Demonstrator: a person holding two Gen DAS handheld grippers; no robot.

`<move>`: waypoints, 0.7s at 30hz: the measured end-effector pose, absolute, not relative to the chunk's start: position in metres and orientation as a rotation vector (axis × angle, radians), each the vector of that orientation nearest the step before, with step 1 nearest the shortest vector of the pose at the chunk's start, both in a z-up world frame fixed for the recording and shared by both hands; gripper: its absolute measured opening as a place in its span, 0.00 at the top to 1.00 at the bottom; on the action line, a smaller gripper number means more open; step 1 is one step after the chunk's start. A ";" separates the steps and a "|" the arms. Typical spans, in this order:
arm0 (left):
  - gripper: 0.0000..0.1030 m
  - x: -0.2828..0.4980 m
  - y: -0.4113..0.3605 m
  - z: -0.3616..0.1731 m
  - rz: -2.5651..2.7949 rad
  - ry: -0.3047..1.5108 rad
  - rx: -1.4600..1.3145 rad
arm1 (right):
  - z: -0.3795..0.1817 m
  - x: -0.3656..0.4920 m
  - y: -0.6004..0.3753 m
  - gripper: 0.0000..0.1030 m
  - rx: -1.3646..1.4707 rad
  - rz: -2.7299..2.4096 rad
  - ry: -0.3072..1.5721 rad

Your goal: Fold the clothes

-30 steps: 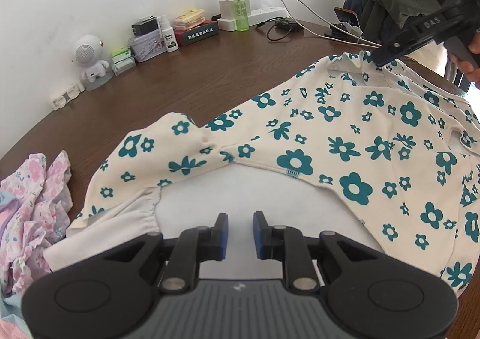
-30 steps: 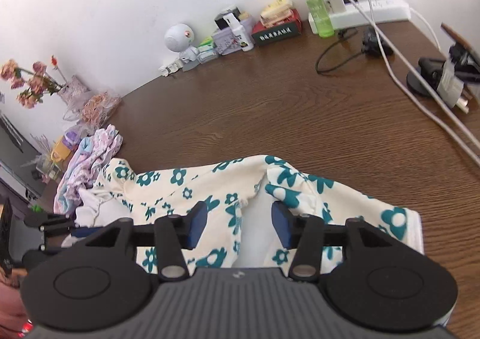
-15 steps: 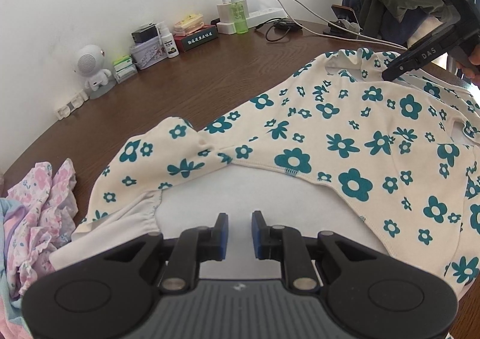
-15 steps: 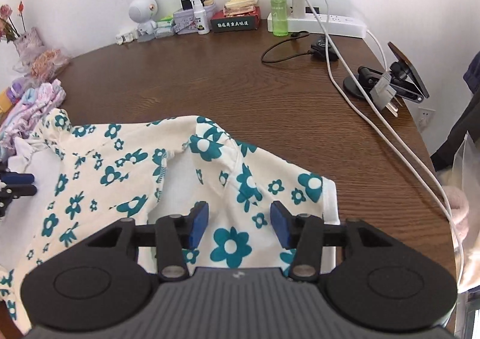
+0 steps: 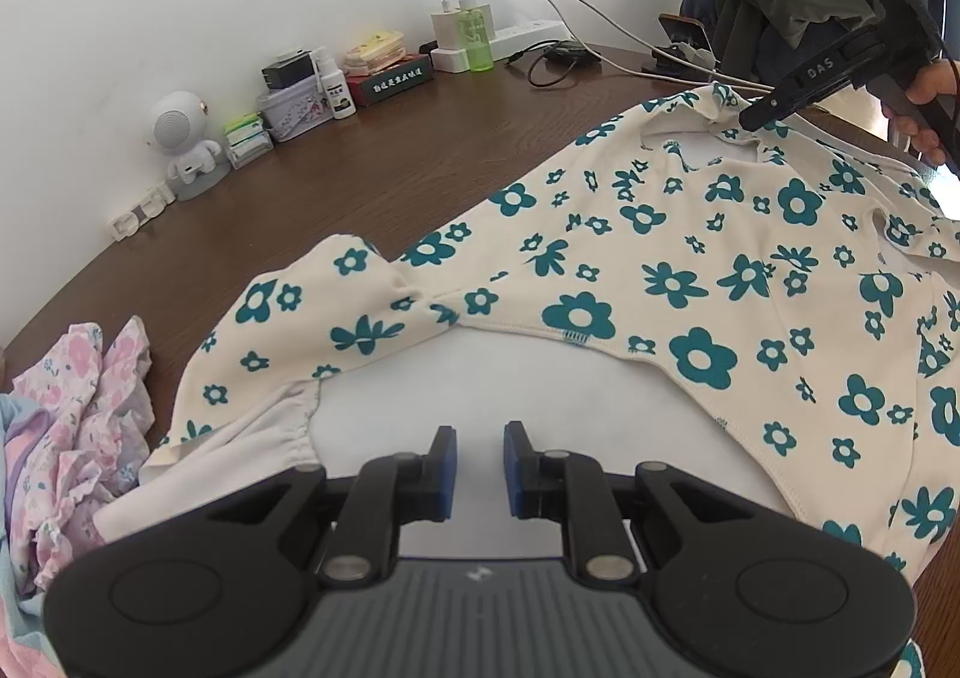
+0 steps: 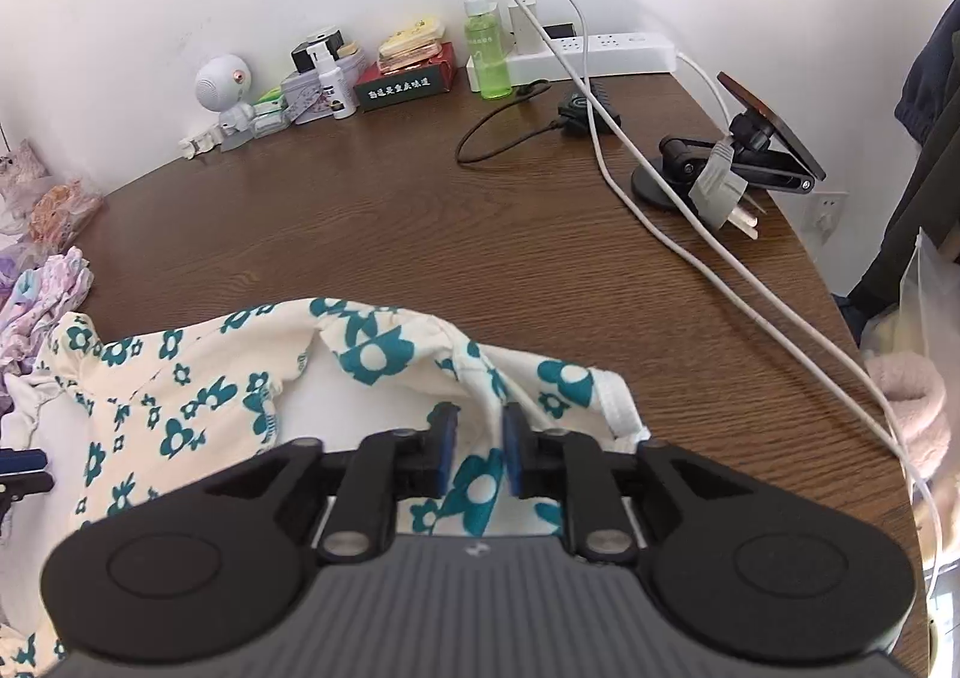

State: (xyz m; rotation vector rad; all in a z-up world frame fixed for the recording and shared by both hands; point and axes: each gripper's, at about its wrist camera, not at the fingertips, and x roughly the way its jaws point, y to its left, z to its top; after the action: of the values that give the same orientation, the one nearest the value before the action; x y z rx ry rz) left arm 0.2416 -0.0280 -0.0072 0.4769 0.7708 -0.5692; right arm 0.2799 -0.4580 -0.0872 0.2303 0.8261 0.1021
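Observation:
A cream garment with teal flowers (image 5: 690, 282) lies spread on the brown wooden table (image 5: 372, 162), its white inner side facing up near me. My left gripper (image 5: 478, 468) hovers over that white part, jaws a little apart, holding nothing. My right gripper (image 6: 477, 453) has closed in on a raised fold at the garment's far end (image 6: 384, 354); cloth sits between its pads. The right gripper also shows in the left wrist view (image 5: 834, 72) at the garment's far edge.
A pink floral cloth pile (image 5: 66, 426) lies at the left. Along the wall stand a white robot toy (image 5: 180, 138), small boxes, a green bottle (image 6: 486, 54) and a power strip (image 6: 600, 48). White cables (image 6: 690, 246) and a phone holder (image 6: 738, 156) lie at the right.
My right gripper's jaws have narrowed from wide open onto the garment's far fold and lifted it slightly. The left gripper has barely moved.

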 end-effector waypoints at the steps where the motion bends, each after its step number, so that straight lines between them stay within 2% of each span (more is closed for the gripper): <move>1: 0.86 0.242 -0.028 -0.007 -0.569 0.770 0.477 | -0.084 0.274 -0.459 0.52 0.242 0.112 0.814; 5: 0.86 0.241 -0.028 -0.007 -0.568 0.769 0.478 | -0.066 0.240 -0.460 0.52 0.227 0.133 0.779; 9: 0.86 0.241 -0.028 -0.007 -0.566 0.765 0.482 | -0.074 0.215 -0.438 0.53 0.103 0.183 0.859; 10: 0.86 0.240 -0.028 -0.007 -0.565 0.765 0.482 | -0.079 0.211 -0.431 0.58 0.061 0.184 0.876; 12: 0.86 0.240 -0.029 -0.007 -0.563 0.763 0.486 | -0.085 0.205 -0.424 0.82 -0.001 0.166 0.889; 13: 0.86 0.239 -0.029 -0.007 -0.563 0.761 0.489 | -0.088 0.202 -0.423 0.98 -0.020 0.149 0.885; 15: 0.85 0.240 -0.029 -0.006 -0.563 0.765 0.486 | -0.089 0.201 -0.434 0.98 0.046 0.130 0.880; 18: 0.82 0.240 -0.025 0.000 -0.558 0.769 0.453 | -0.081 0.192 -0.444 0.93 0.145 0.153 0.838; 19: 0.82 0.237 -0.021 0.007 -0.559 0.750 0.415 | -0.077 0.187 -0.446 0.85 0.173 0.165 0.817; 20: 0.78 0.231 -0.015 0.018 -0.567 0.722 0.368 | -0.072 0.183 -0.448 0.62 0.200 0.177 0.794; 21: 0.66 0.224 -0.009 0.029 -0.572 0.692 0.321 | -0.064 0.173 -0.448 0.48 0.213 0.199 0.754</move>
State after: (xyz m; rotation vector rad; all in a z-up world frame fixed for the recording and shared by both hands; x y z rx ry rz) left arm 0.2244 -0.0092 0.0290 0.3205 0.6919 -0.5716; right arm 0.1731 -0.4482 -0.0640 0.2132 0.7544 0.1991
